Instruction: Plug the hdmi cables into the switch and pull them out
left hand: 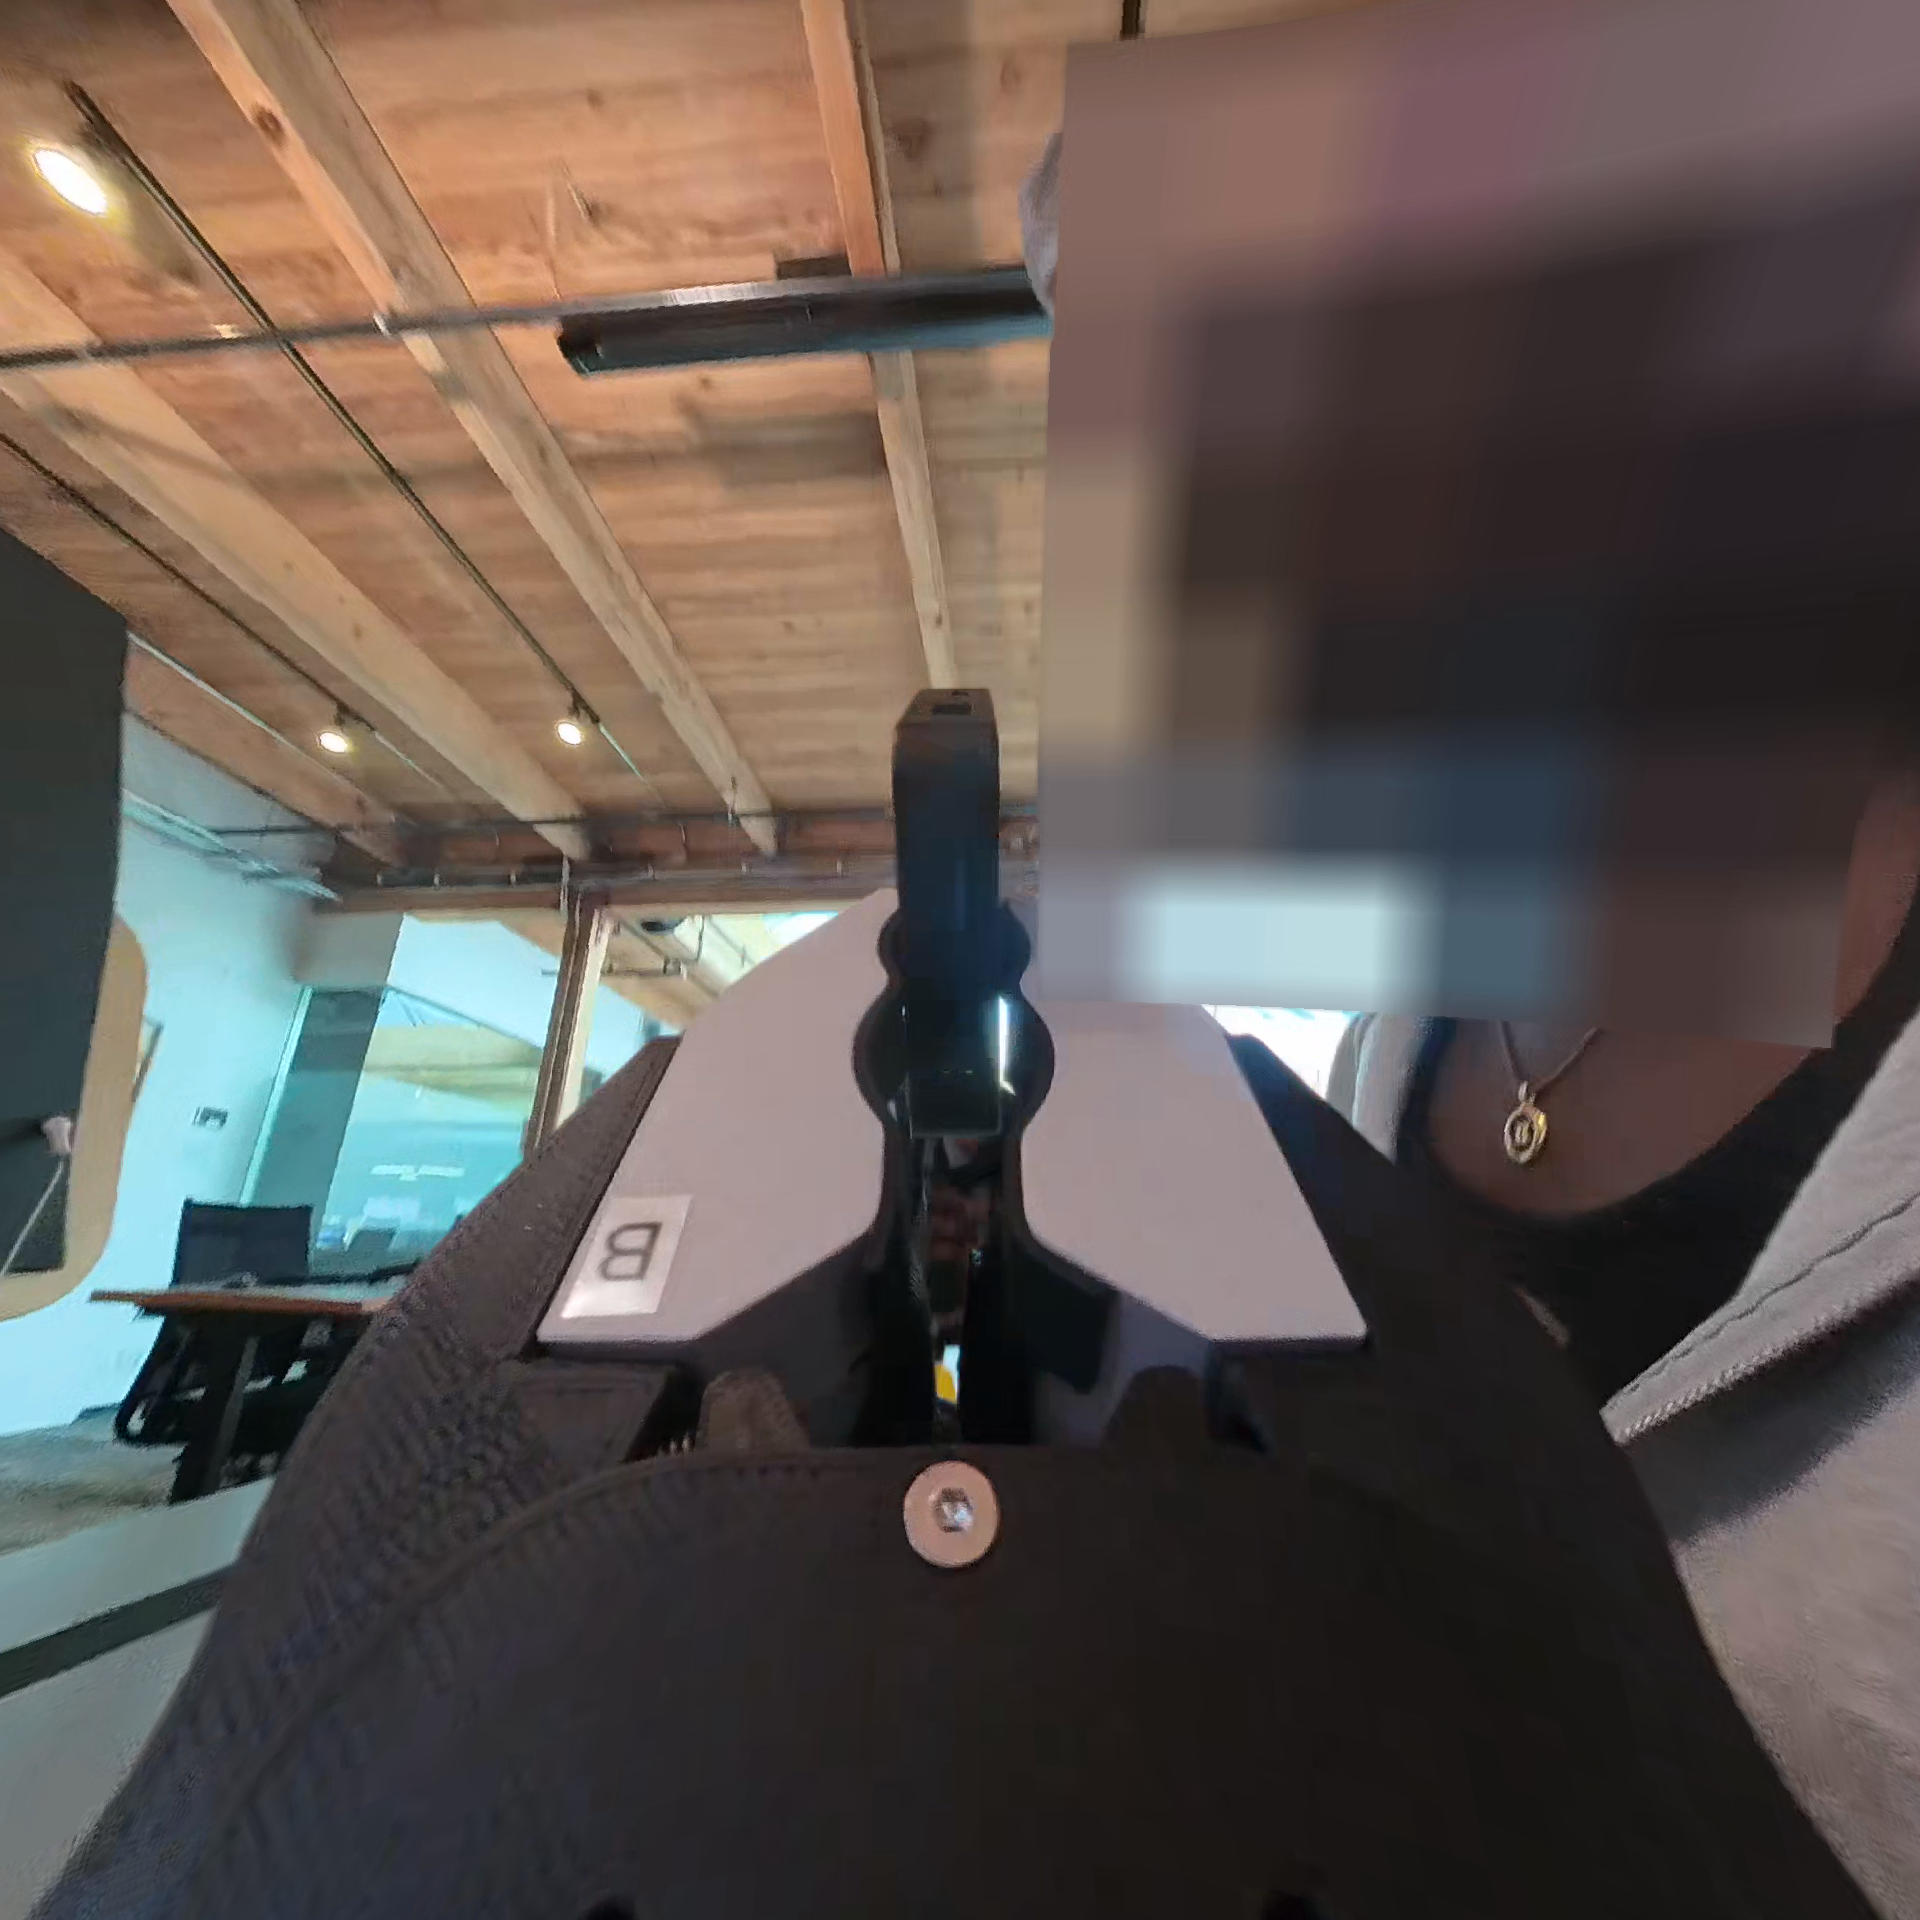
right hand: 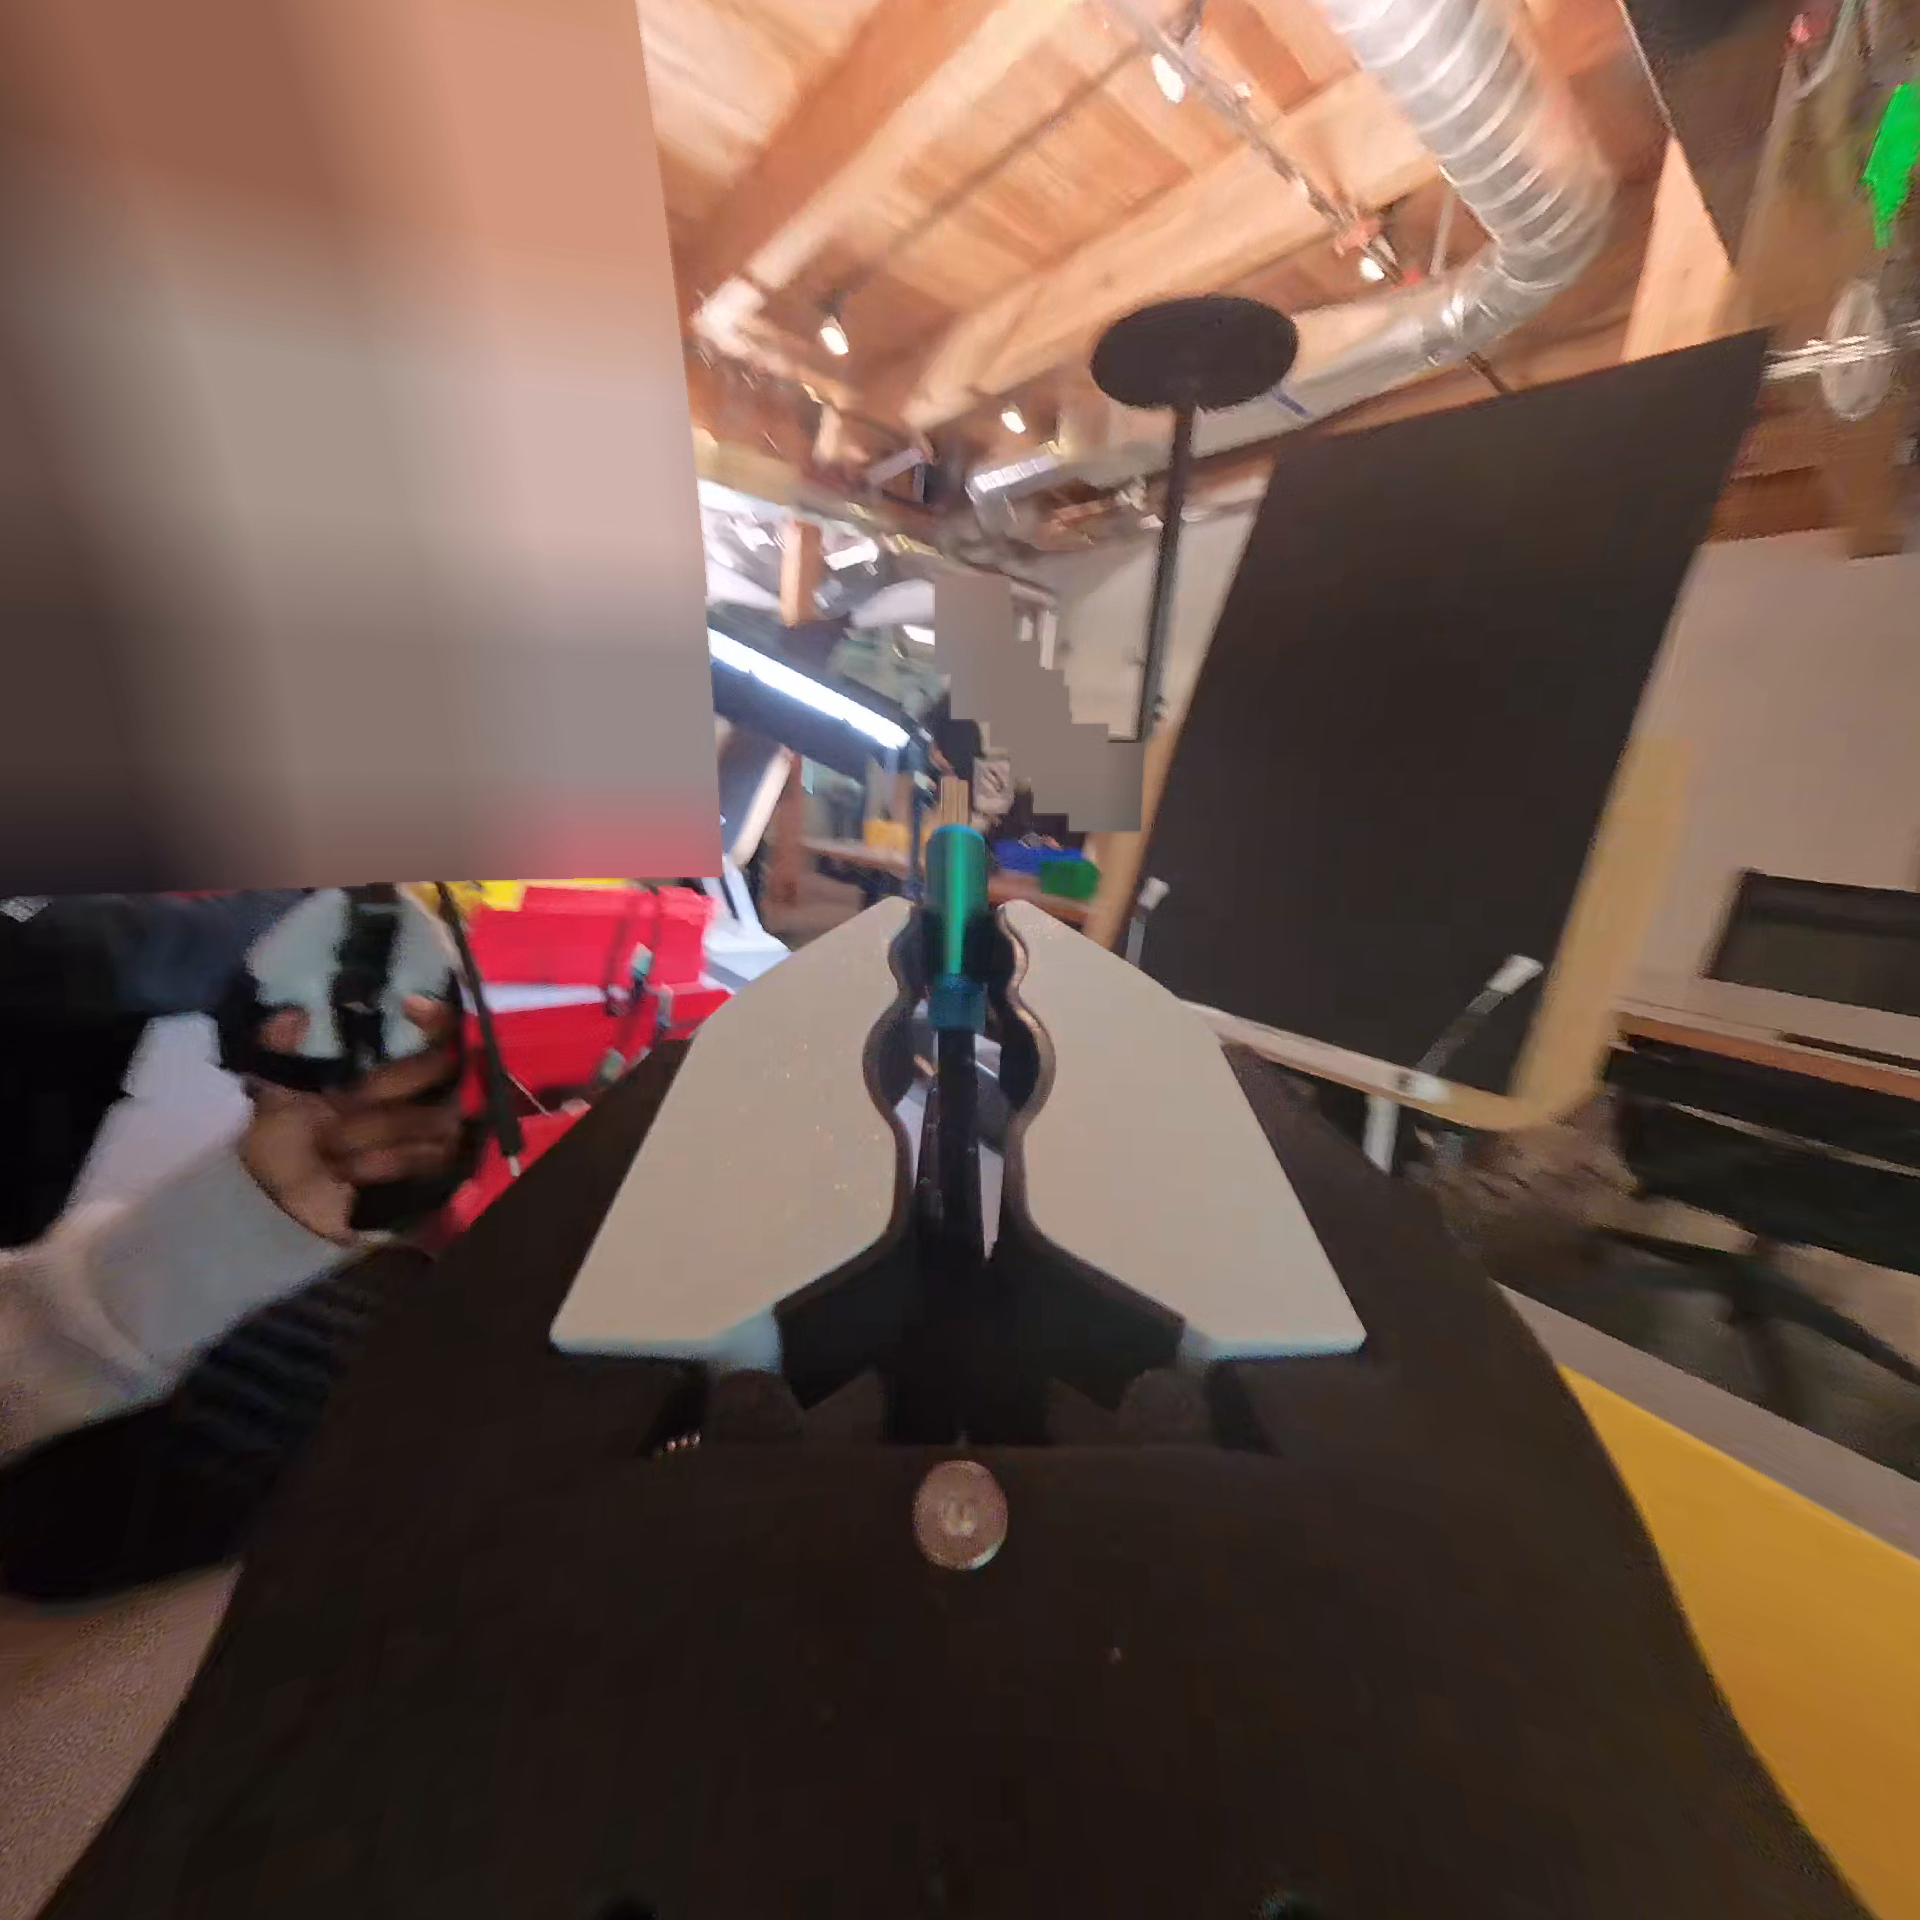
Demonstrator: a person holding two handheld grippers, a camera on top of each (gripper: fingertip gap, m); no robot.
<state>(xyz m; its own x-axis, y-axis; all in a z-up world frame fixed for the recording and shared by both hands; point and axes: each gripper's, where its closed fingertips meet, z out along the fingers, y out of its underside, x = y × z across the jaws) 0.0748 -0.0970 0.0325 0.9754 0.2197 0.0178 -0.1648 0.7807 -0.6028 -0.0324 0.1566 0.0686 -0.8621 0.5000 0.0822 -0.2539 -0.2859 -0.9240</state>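
My left gripper [left hand: 945,935] points up toward the ceiling and is shut on a narrow black box-shaped part, the switch [left hand: 945,790], seen edge-on with a small opening at its top end. My right gripper [right hand: 956,925] also tilts upward and is shut on a teal-green metal HDMI plug [right hand: 954,883] with a gold tip; its black cable [right hand: 954,1101] runs back between the fingers. The left gripper also shows in the right wrist view [right hand: 343,987], held in a hand at the left, with a thin black cable [right hand: 488,1049] hanging beside it.
A person in a dark top and grey jacket [left hand: 1714,1299] stands close at the right. A large black panel [right hand: 1455,727] leans at the right, a black disc on a pole [right hand: 1195,353] rises behind. Red bins [right hand: 592,966], a yellow surface [right hand: 1766,1610], a desk [left hand: 239,1309].
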